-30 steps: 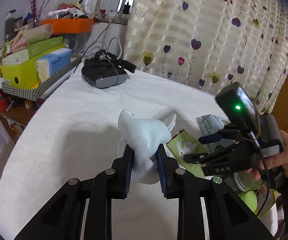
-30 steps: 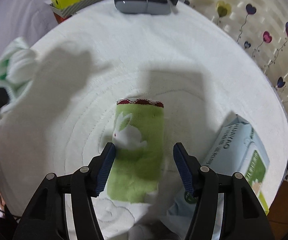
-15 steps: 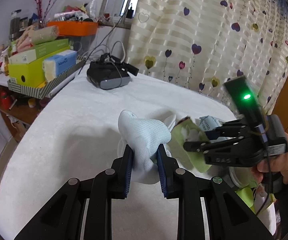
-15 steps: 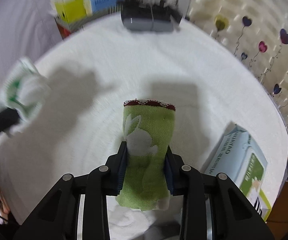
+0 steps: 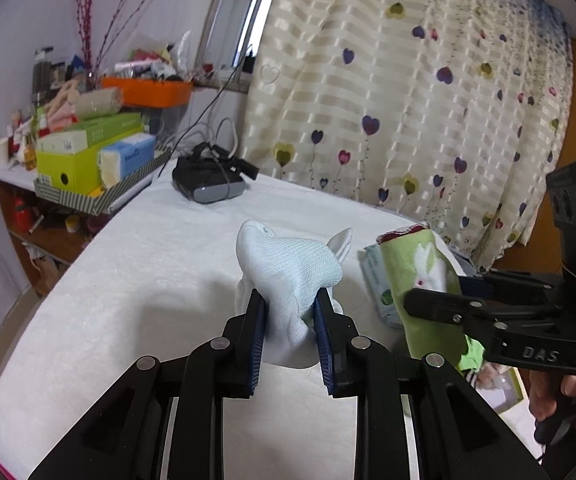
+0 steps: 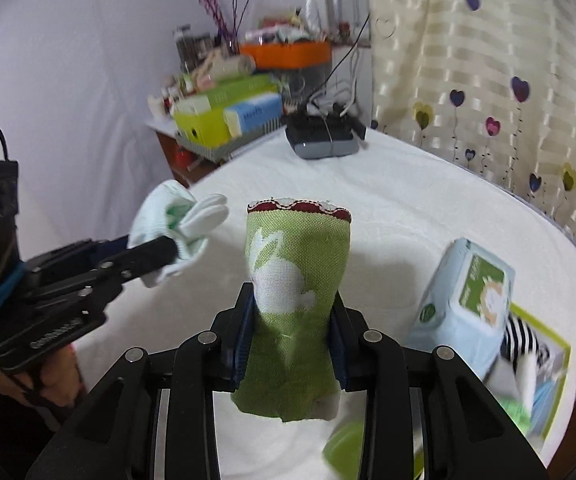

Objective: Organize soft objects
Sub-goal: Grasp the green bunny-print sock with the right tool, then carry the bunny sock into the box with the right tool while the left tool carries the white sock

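Stock in hand, two soft items, both lifted above the white quilted table [image 5: 136,280]. Item one: pale blue sock bundle [image 5: 288,276], clamped between the blue pads of the left gripper [image 5: 289,320], jaws drawn in tight on its middle; it sits dead centre of the left wrist view, and at 9 o'clock in the right wrist view. Item two: green rabbit-print pouch [image 6: 295,292] with a red scalloped hem, pinched at its waist by the right gripper [image 6: 291,340], jaws closed on the cloth, hem end pointing away and lower end hanging loose below the fingers. In the left wrist view the pouch hangs at 3 o'clock, just beside the sock bundle and apart from it. Other stock on the table: light blue wipes pack [image 6: 467,300] at 3 o'clock of the right view, black headset [image 5: 208,184] at the far edge toward 12 o'clock. Green-rimmed box [image 6: 547,384] at 4 o'clock of the right view holds a striped cloth and other blurred items. Step judged: both items picked up, carry stage, neither yet put away. Next move probably calls for bringing each item over a chosen container, likely the green-rimmed box, one gripper at a time to avoid collision, then letting go low so the cloth lands inside.
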